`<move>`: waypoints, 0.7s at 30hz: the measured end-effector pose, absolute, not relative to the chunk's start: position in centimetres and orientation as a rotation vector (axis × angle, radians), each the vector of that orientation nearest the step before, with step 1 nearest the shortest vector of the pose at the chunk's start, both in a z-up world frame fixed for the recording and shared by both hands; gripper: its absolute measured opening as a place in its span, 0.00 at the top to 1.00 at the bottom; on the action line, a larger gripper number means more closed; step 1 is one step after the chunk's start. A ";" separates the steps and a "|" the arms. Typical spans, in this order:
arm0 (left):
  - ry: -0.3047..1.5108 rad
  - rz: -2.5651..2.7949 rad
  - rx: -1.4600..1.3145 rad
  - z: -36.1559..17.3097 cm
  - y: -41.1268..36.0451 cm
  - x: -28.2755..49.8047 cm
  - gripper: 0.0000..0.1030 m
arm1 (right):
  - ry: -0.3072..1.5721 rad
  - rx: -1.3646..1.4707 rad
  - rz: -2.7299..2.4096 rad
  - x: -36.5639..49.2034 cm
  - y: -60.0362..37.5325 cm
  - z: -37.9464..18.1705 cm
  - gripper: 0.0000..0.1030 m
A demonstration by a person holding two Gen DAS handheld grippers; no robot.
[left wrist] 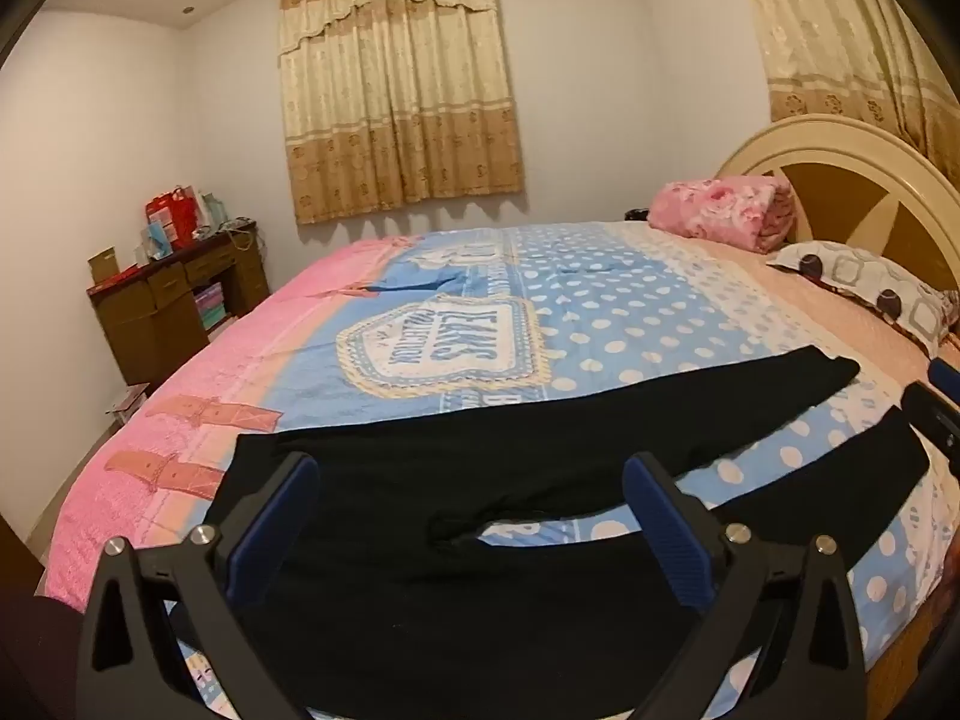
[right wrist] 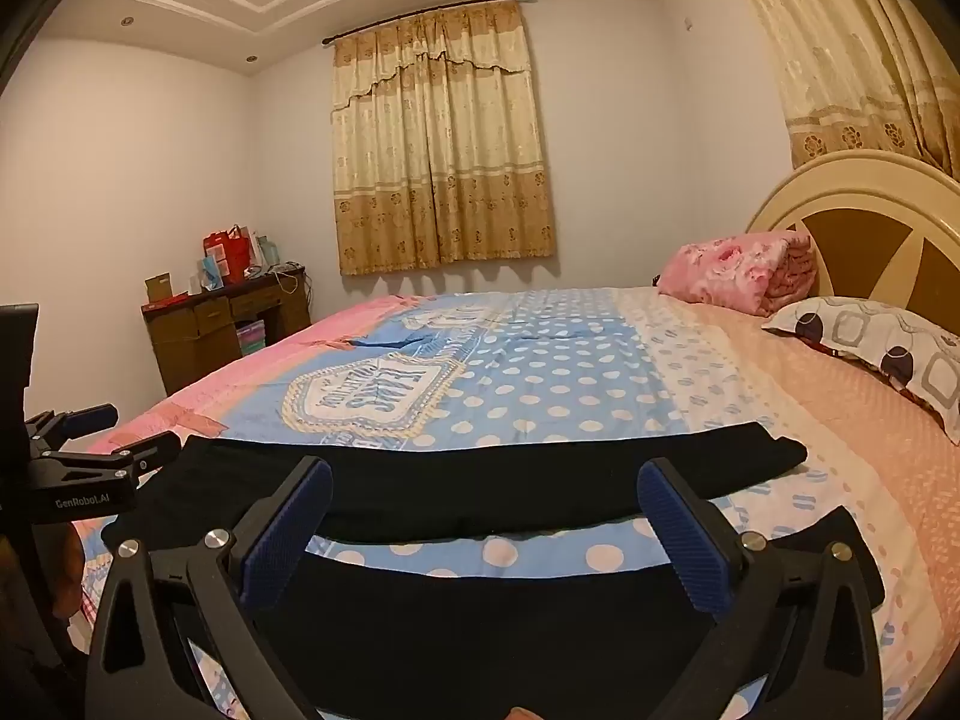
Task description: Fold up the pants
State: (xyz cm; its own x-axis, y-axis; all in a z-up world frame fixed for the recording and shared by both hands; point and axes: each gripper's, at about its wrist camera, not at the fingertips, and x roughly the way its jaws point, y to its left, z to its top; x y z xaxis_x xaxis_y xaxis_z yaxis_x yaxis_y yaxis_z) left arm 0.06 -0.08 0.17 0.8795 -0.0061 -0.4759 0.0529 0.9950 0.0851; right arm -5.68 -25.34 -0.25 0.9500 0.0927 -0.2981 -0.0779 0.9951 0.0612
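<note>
Pants spread, folding not begun

Both claws gape empty: left claw (left wrist: pixel 471 516) over the waist, right claw (right wrist: pixel 483 525) over the legs of the pants (left wrist: pixel 480 456), lengthwise along the bed's (left wrist: pixel 600 300) near edge.

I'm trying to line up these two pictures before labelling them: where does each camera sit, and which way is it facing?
Left wrist view: on the left gripper, above the waist end of the black pants, facing across the bed toward the curtain; its own open fingers show, with the right gripper at the right edge.
Right wrist view: on the right gripper, above the leg end, facing the same way; its open fingers show, with the left gripper at the left edge.
Shared: pants, bed, curtain, headboard, pillow.
</note>
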 end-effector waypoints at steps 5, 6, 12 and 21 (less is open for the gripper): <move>0.477 -0.022 0.125 0.3 -0.8 -0.1 0.00 | 0.293 0.078 0.095 -5.8 -25.3 -0.5 0.01; 0.476 -0.018 0.121 0.3 -0.8 0.0 0.00 | 0.294 0.076 0.093 -5.9 -25.5 -0.8 0.01; 0.470 -0.014 0.092 0.2 0.1 0.0 0.00 | 0.306 0.072 0.092 -5.7 -24.9 -1.0 0.01; 0.476 -0.010 0.099 0.0 0.2 0.2 0.00 | 0.312 0.071 0.096 -6.0 -24.8 -0.9 0.01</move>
